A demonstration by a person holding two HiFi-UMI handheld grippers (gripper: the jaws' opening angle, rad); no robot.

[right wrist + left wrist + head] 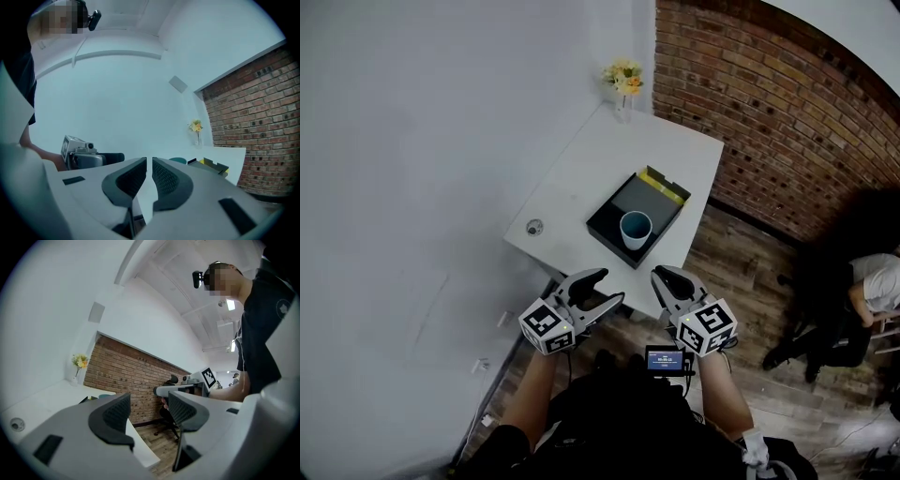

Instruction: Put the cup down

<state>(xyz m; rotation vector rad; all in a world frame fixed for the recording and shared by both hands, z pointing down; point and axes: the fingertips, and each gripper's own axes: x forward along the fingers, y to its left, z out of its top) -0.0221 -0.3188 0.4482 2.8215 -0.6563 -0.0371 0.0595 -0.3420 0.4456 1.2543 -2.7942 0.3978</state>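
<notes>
A pale blue cup stands upright in a black tray near the front edge of the white table. Both grippers hover in front of the table edge, apart from the cup. My left gripper is open, its jaws wide with nothing between them. My right gripper is shut, its pads nearly touching and empty. In the right gripper view the cup's rim peeks above the jaws, beside the tray.
A yellow piece lies at the tray's far end. A small vase of flowers stands at the table's far corner by the brick wall. A round grommet sits at the table's left. A seated person is at the right.
</notes>
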